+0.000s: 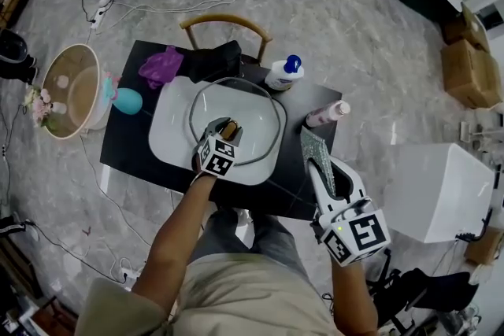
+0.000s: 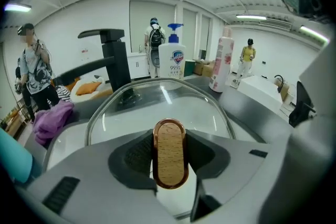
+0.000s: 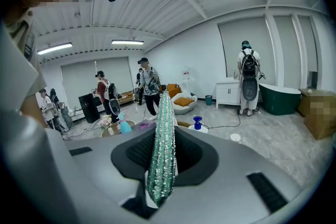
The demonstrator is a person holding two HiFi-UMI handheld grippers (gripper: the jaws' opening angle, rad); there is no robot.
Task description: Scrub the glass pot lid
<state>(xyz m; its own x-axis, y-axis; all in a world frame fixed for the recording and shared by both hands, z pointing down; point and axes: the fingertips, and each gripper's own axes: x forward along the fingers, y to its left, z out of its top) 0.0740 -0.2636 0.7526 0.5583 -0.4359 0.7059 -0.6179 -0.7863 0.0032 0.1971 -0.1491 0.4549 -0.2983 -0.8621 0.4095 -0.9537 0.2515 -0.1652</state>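
The glass pot lid [image 1: 257, 116] lies in a white basin [image 1: 169, 130] on the black table [image 1: 126, 149]. My left gripper [image 1: 224, 131] is shut on the lid's wooden, copper-rimmed handle [image 1: 229, 127]. In the left gripper view the handle [image 2: 170, 149] stands upright between both dark pads, with the clear dome [image 2: 157, 105] spreading out beyond it. My right gripper [image 1: 319, 163] hovers off the table's right front corner, shut on a glittery green scrubbing pad [image 1: 316, 150]. In the right gripper view that pad [image 3: 163, 139] stands on edge between the jaws, apart from the lid.
A white pump soap bottle [image 1: 283, 73] and a pink bottle [image 1: 327, 114] stand at the table's right back. A purple cloth [image 1: 161, 65], a black cloth [image 1: 213, 59] and a teal object [image 1: 128, 100] sit at the left back. A chair [image 1: 226, 26] stands behind, a white box [image 1: 441, 193] to the right.
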